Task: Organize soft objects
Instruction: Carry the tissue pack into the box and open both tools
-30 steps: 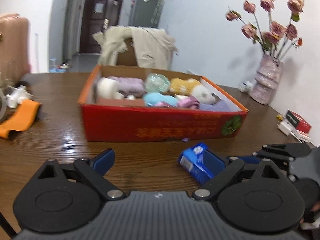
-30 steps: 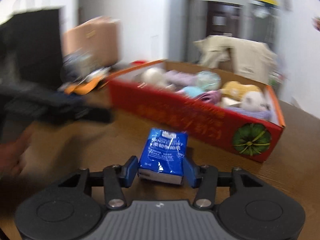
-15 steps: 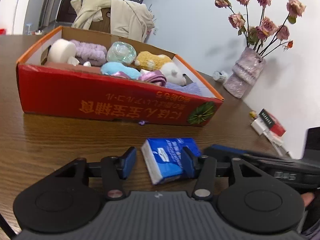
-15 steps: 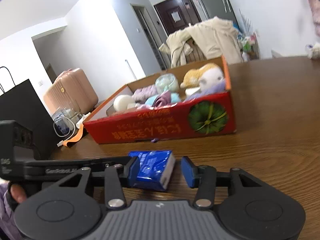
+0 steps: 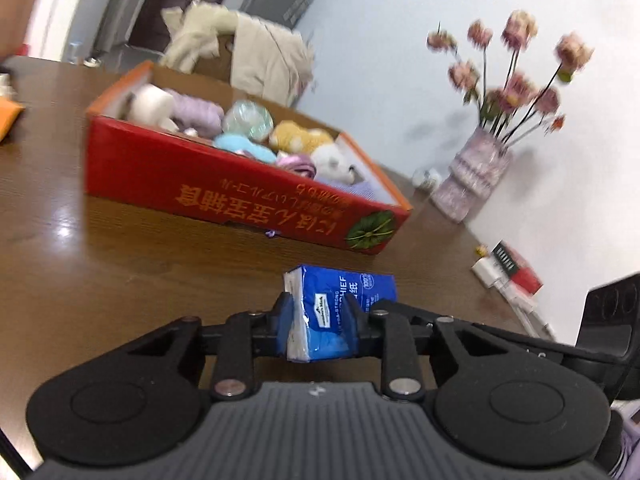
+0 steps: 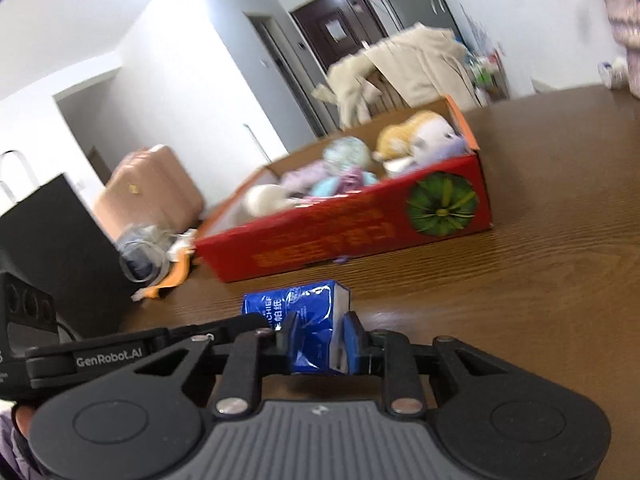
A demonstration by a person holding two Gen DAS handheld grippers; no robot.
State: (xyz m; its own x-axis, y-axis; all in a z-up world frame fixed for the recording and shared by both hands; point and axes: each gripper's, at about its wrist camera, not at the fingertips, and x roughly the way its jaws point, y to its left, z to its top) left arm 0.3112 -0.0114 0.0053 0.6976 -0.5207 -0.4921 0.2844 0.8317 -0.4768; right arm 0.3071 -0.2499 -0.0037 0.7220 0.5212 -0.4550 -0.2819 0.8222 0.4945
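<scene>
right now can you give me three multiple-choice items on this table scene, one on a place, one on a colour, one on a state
1. Where is the tissue pack?
A. inside the red box
B. on the table in front of the red box
C. beside the vase

2. What colour is the tissue pack's wrapper?
A. blue
B. green
C. yellow

3. How do the left gripper and right gripper stand?
A. both wide open, clear of the pack
B. only the left one grips it
C. both have jaws pressed on the pack

Answers:
1 B, it sits on the wooden table, short of the red box.
2 A, blue film with white print.
3 C, each wrist view shows its jaws, which have just been closing, pinching the pack's sides.
</scene>
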